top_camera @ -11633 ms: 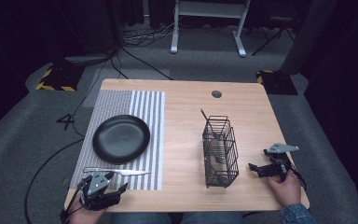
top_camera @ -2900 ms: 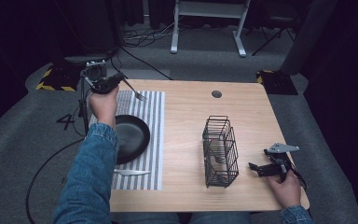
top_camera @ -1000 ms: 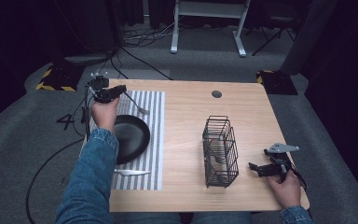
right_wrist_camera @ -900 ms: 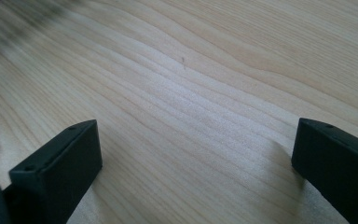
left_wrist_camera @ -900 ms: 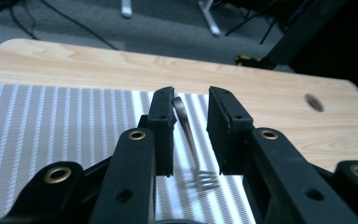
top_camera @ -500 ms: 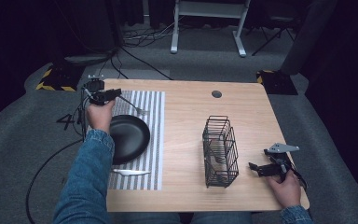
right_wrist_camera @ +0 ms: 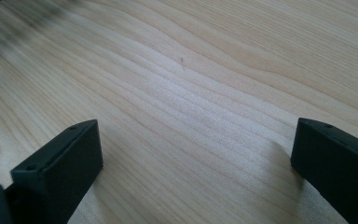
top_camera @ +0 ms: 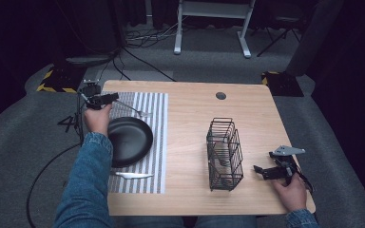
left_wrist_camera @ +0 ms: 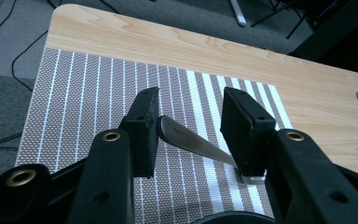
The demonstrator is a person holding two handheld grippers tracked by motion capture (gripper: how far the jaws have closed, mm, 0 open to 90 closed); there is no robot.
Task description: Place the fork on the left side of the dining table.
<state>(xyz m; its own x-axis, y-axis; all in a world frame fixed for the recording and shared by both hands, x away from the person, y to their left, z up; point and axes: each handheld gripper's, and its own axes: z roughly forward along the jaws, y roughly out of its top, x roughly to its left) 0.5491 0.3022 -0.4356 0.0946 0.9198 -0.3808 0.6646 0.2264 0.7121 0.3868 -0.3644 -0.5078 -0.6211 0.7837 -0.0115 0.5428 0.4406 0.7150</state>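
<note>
A metal fork (top_camera: pixel 134 110) lies on the striped placemat (top_camera: pixel 158 137), just beyond the black plate (top_camera: pixel 129 140). My left gripper (top_camera: pixel 105 98) hovers low over the fork's handle at the mat's far left. In the left gripper view the handle (left_wrist_camera: pixel 193 142) runs slantwise between the pads of the left gripper (left_wrist_camera: pixel 191 93); its jaws have just been opening and do not clamp it. A knife (top_camera: pixel 132 175) rests on the mat's near end. My right gripper (top_camera: pixel 261 170) sits open on bare wood, right of the wire basket (top_camera: pixel 224 154); the right gripper (right_wrist_camera: pixel 196 126) has nothing between its pads.
The wire basket stands upright right of centre with some cutlery inside. A cable hole (top_camera: pixel 221 95) is at the table's far side. The wooden tabletop (top_camera: pixel 190 118) lies between mat and basket. Cables trail on the floor to the left.
The left gripper has sunk a little toward the mat with the fork and its jaws have parted. The fork now lies on the mat. The right hand has kept still.
</note>
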